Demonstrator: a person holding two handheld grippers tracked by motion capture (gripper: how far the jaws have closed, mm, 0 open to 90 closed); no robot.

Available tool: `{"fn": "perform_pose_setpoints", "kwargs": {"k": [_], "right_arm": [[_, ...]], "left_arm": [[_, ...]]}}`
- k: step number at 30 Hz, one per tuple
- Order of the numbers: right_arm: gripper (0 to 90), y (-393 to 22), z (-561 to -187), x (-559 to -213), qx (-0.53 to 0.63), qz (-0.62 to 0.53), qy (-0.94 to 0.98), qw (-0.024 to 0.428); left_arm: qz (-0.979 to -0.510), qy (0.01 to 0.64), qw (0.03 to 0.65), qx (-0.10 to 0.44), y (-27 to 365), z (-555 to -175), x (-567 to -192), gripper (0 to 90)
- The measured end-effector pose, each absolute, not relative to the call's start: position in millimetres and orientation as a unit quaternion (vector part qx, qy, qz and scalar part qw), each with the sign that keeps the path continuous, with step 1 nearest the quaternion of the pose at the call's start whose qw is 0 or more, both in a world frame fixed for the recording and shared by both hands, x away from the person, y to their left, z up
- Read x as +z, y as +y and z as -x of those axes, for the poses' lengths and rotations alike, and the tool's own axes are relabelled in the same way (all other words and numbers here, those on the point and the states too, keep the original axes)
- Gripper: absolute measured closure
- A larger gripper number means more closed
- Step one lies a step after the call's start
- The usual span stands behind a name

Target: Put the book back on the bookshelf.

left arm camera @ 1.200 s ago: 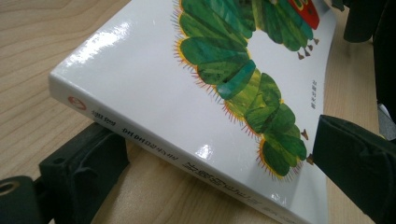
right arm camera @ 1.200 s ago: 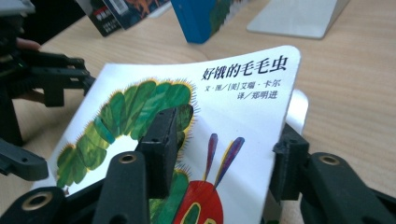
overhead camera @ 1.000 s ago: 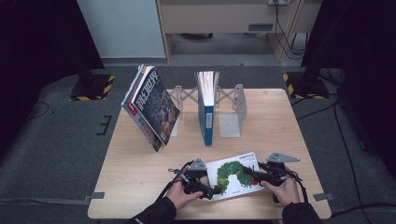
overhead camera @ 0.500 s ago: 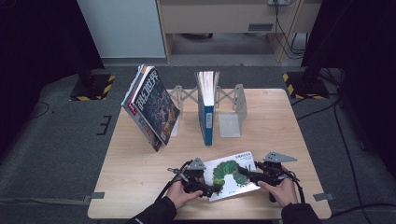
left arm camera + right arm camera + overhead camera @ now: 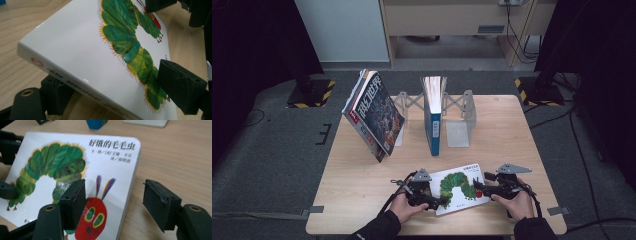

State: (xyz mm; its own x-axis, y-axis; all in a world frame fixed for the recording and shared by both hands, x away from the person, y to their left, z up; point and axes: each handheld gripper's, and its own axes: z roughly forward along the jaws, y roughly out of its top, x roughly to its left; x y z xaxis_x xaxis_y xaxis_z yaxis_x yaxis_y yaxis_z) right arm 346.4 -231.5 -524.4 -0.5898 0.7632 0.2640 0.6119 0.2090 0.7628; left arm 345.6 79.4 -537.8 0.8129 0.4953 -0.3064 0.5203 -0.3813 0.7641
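A white picture book (image 5: 459,187) with a green caterpillar on its cover lies near the table's front edge. My left gripper (image 5: 439,201) is at its left end. In the left gripper view one pad (image 5: 56,93) sits under the spine edge of the book (image 5: 82,50) and the other pad (image 5: 182,88) rests on the cover. The left gripper (image 5: 120,87) has just been closing and holds that end tilted off the wood. My right gripper (image 5: 477,187) is at the right end. Its jaws have just been opening. In the right gripper view the right gripper (image 5: 116,203) straddles the edge of the book (image 5: 110,165) without pressing it.
At the back of the wooden table (image 5: 362,200), a blue book (image 5: 432,120) stands upright in a metal expanding bookend rack (image 5: 459,120). A stack of magazines (image 5: 374,115) leans to its left. Bare wood lies between the rack and the picture book.
Both hands and the book keep nearly the same places at the table's front; no clear shift shows in the high view.
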Motion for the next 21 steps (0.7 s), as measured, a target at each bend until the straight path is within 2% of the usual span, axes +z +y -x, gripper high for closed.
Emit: {"fn": "perform_pose_setpoints", "kwargs": {"k": [3, 6, 10, 12, 13, 14, 18, 21], "right_arm": [[36.1, -227.5, -346.6, -525.4, 0.452, -0.444, 0.771, 0.068], [35.6, -224.7, -346.6, -525.5, 0.448, -0.448, 0.771, 0.068], [37.1, -224.7, -346.7, -524.1, 0.449, -0.446, 0.771, 0.073], [39.1, -224.3, -347.0, -522.7, 0.457, -0.443, 0.767, 0.079], [41.3, -224.3, -347.4, -521.7, 0.466, -0.440, 0.763, 0.083], [41.4, -224.1, -347.9, -520.2, 0.475, -0.438, 0.759, 0.087], [42.6, -225.9, -349.6, -519.4, 0.476, -0.431, 0.761, 0.092], [39.5, -225.7, -348.2, -521.2, 0.466, -0.429, 0.769, 0.083]], "left_arm": [[-0.825, 0.315, 0.468, -0.025, 80.9, -345.4, -537.9, 18.1], [-0.819, 0.316, 0.479, -0.030, 81.8, -346.3, -538.7, 20.7], [-0.820, 0.335, 0.463, -0.039, 82.8, -344.1, -536.1, 22.6], [-0.818, 0.328, 0.470, -0.054, 82.3, -343.2, -533.8, 28.1], [-0.818, 0.325, 0.471, -0.055, 81.2, -342.3, -531.6, 35.0], [-0.821, 0.319, 0.471, -0.044, 80.1, -341.3, -530.2, 36.0], [-0.818, 0.322, 0.475, -0.046, 81.1, -342.6, -532.1, 35.9], [-0.817, 0.323, 0.475, -0.046, 81.3, -342.4, -532.2, 36.0]]}}
